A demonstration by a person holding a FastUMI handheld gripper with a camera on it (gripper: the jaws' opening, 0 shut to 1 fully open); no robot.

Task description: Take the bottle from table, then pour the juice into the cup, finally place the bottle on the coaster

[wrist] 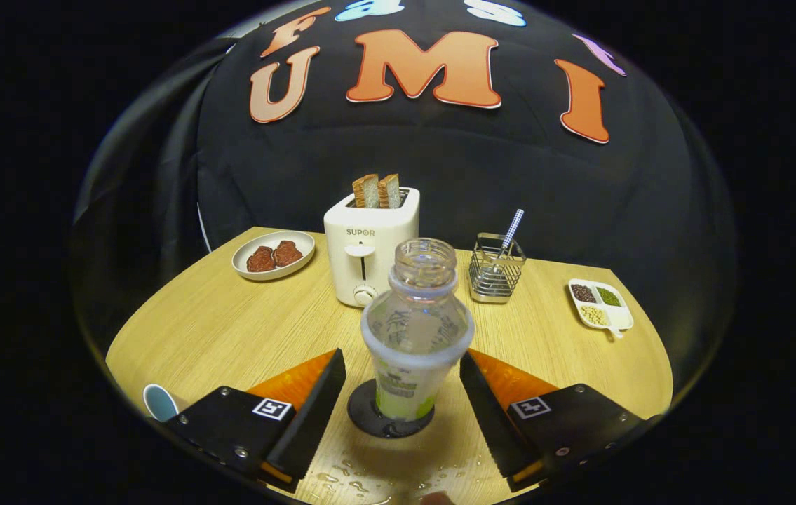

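While the gripper stands with its two fingers spread wide and clear of everything, the clear plastic bottle with no cap sits upright between them, touching neither finger, its base resting on a round black coaster near the front edge of the light wooden table. A little pale green liquid shows at the bottle's bottom, and drops of water lie on the wood just in front of the coaster, between the fingers. A small blue-and-white cup peeks out beside the left finger at the table's front left edge. Beyond the bottle, toward the back edge, a white toaster holds two slices of toast; to its left, near the back left corner, a white oval plate carries two dark red pieces. Right of the toaster is a wire basket with a checked straw, and by the right edge a white divided dish of beans
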